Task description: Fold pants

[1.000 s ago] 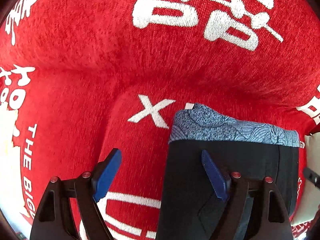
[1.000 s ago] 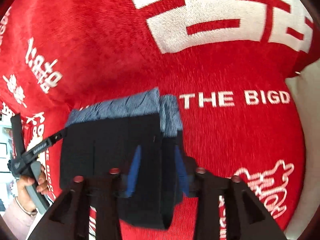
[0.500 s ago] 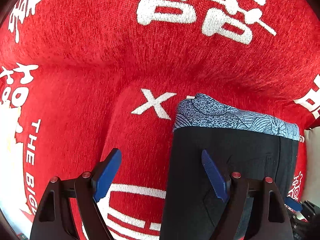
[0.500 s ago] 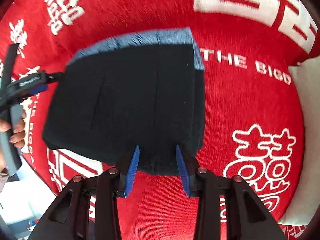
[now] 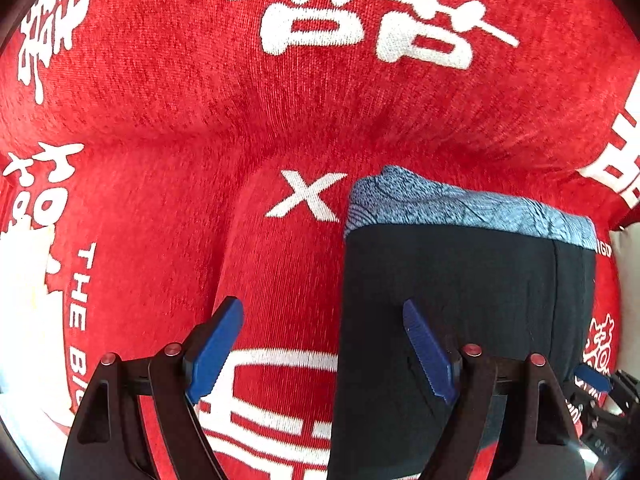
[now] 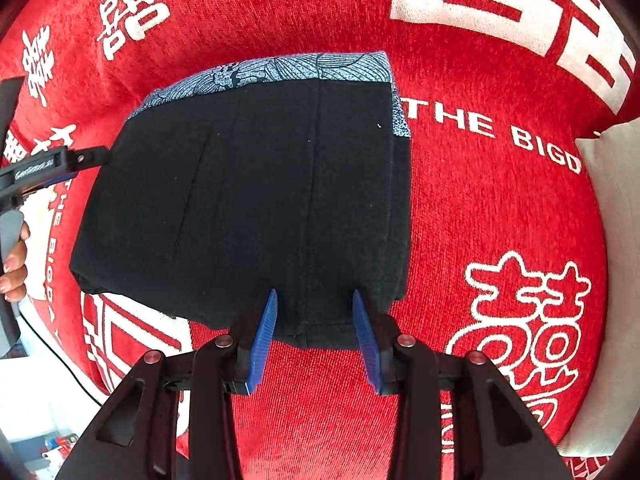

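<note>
My left gripper (image 5: 322, 350) hangs wide open above the folded black fabric pants with a blue patterned waistband (image 6: 248, 200), one finger over the cloth and one over the red printed bedspread (image 5: 280, 120), gripping nothing. My right gripper (image 6: 314, 336) stands half open at the near folded edge, holding nothing, probably since the bundle looks finished. The pants lie flat, waistband pointing away from me, the long axis apparently crosswise.

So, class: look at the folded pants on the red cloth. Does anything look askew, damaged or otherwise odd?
Nothing is damaged. The black pants lie in a compact fold on the red cloth. One small flaw: at the right edge a lower layer, with a strip of the blue patterned waistband, sticks out past the top layer.
</note>
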Available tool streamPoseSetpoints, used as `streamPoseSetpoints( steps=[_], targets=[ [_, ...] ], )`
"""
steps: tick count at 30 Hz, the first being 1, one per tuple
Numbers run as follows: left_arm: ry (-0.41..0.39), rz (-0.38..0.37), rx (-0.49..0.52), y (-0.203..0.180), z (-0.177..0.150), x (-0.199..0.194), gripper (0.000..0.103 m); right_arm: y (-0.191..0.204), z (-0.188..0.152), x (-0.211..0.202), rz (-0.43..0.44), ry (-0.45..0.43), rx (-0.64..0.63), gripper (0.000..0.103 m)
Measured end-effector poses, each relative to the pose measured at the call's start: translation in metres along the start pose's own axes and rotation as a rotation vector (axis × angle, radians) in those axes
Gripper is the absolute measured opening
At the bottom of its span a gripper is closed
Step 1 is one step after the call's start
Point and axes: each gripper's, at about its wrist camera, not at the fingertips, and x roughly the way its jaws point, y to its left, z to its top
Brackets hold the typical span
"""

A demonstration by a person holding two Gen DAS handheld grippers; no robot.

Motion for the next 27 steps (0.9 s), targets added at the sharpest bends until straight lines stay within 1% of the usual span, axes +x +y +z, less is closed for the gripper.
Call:
streamPoseSetpoints(
  steps=[4, 7, 9, 12, 14, 15, 16, 17, 19, 21, 27],
  targets=[
    [-0.001, -0.021, 0.021, 0.002, -0.014, -0.013, 0.083, -0.007, 0.0, -0.002, 0.001, -0.003, 0.04, 0.055],
    [-0.004, -0.037, 0.05, 0.001, -0.026, -0.021, 0.083, -0.017, -0.001, -0.004, 0.034, -0.006, 0.101, 0.055],
    [0.001, -0.047, 0.079, -0.002, -0.037, -0.021, 0.083, -0.018, -0.002, -0.009, 0.042, -0.02, 0.111, 0.055],
    [0.036, -0.026, 0.124, -0.007, -0.057, -0.008, 0.083, -0.016, -0.007, -0.012, 0.037, -0.029, 0.103, 0.055],
    [0.032, -0.017, 0.133, -0.008, -0.07, 0.005, 0.084, -0.016, -0.01, -0.009, 0.037, -0.021, 0.099, 0.056],
    [0.023, -0.011, 0.129, -0.008, -0.073, 0.01, 0.088, -0.015, -0.012, -0.006, 0.038, -0.017, 0.102, 0.056],
    [0.017, 0.009, 0.116, -0.007, -0.074, 0.014, 0.097, -0.014, -0.014, -0.003, 0.039, -0.011, 0.109, 0.056],
    [0.018, 0.014, 0.099, -0.004, -0.073, 0.017, 0.099, -0.016, -0.015, -0.001, 0.039, -0.008, 0.115, 0.057],
    [0.045, -0.019, 0.061, 0.002, -0.069, 0.019, 0.1, -0.014, -0.015, -0.001, 0.042, -0.012, 0.125, 0.057],
    [0.054, -0.038, 0.044, 0.006, -0.068, 0.017, 0.1, -0.016, -0.017, -0.001, 0.053, -0.015, 0.133, 0.057],
    [0.061, -0.01, 0.055, 0.0, -0.065, 0.012, 0.1, -0.02, -0.021, -0.008, 0.07, -0.005, 0.152, 0.057]
  ],
)
